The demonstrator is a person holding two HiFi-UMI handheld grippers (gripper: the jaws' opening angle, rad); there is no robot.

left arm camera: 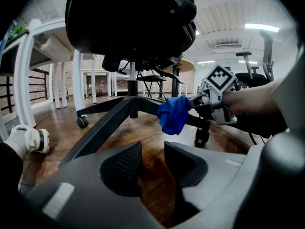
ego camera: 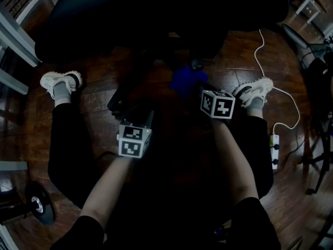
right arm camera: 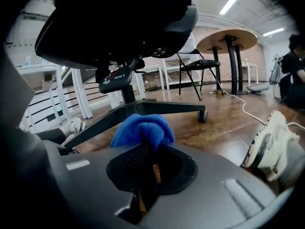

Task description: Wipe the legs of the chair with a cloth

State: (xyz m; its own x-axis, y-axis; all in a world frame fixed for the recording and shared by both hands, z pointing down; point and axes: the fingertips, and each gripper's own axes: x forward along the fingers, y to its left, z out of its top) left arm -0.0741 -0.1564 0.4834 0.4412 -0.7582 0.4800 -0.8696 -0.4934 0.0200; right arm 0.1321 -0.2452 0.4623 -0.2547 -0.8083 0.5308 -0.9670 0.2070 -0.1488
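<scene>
The black office chair stands on its star base, seat (ego camera: 156, 14) overhead. One leg (left arm camera: 102, 123) slants from the hub toward my left gripper (left arm camera: 152, 151), which is open with only floor between its pads. My right gripper (right arm camera: 147, 151) is shut on a bunched blue cloth (right arm camera: 142, 130). In the left gripper view the cloth (left arm camera: 174, 114) hangs over another leg near its caster (left arm camera: 201, 136), with the right gripper (left arm camera: 194, 104) behind it; contact is unclear. The head view is dark and shows the cloth (ego camera: 187, 79) ahead of the right gripper (ego camera: 202, 90), the left gripper (ego camera: 140, 116) beside it.
The person's white shoes (ego camera: 61, 82) (ego camera: 254, 90) rest on the wooden floor on either side of the base. A white cable and power strip (ego camera: 275, 147) lie at the right. A round table (right arm camera: 228, 37) and a folding chair stand further back. A further caster (left arm camera: 82, 122) sits at the left.
</scene>
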